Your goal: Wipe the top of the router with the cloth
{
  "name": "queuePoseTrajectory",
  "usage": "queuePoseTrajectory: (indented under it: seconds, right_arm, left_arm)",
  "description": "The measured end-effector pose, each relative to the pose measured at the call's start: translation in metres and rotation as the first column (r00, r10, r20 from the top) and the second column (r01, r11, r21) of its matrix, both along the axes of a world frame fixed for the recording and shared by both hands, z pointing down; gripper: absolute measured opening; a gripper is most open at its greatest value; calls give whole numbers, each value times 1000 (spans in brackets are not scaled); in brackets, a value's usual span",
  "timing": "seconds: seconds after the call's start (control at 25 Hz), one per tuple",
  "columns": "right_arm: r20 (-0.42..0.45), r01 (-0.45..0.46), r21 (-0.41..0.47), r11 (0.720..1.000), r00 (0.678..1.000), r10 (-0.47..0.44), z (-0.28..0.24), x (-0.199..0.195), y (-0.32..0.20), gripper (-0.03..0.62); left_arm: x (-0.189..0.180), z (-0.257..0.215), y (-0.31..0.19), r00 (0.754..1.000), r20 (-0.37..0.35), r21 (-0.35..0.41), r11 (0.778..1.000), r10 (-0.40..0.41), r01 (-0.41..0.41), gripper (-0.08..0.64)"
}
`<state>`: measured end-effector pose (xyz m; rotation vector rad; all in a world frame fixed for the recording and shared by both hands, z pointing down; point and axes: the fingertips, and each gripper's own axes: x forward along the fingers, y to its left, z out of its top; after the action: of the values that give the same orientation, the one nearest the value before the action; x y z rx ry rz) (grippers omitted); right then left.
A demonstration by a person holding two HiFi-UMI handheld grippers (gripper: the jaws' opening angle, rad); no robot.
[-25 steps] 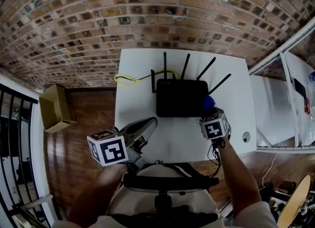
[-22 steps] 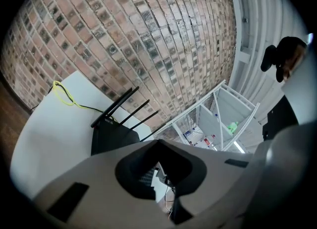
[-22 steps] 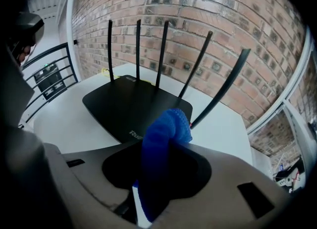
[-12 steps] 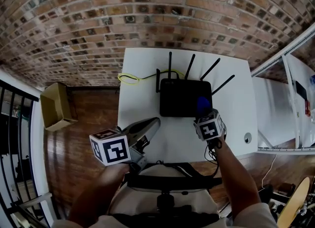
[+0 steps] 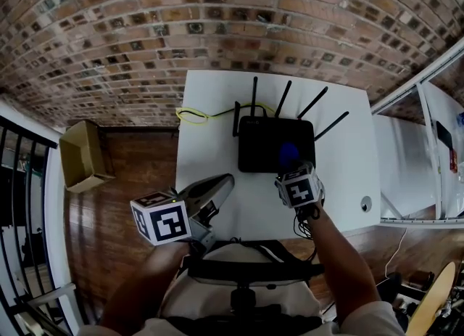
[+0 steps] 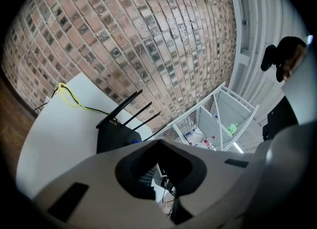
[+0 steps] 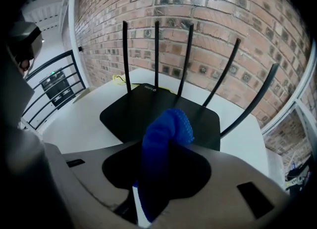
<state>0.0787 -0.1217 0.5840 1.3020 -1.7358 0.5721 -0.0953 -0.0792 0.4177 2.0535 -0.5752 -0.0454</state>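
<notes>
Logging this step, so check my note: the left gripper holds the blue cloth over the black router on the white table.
Wrong in one respect: it is the right gripper, not the left, that holds the blue cloth over the black router on the white table. The right gripper view shows the cloth between its jaws; the left gripper holds nothing.

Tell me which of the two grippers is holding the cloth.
The right gripper: the blue cloth is pinched in its jaws over the router. The left gripper is shut on nothing, away from it.
</notes>
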Motion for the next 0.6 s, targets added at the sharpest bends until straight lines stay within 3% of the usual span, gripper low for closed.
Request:
queuePoseTrajectory:
  seconds: [0.6]
  right_arm:
    - [70,84,-14,996,994,-83,-7,-95,-2,147]
  left_arm:
    - [-33,5,5,1000,3,-6,1000,-31,31,25]
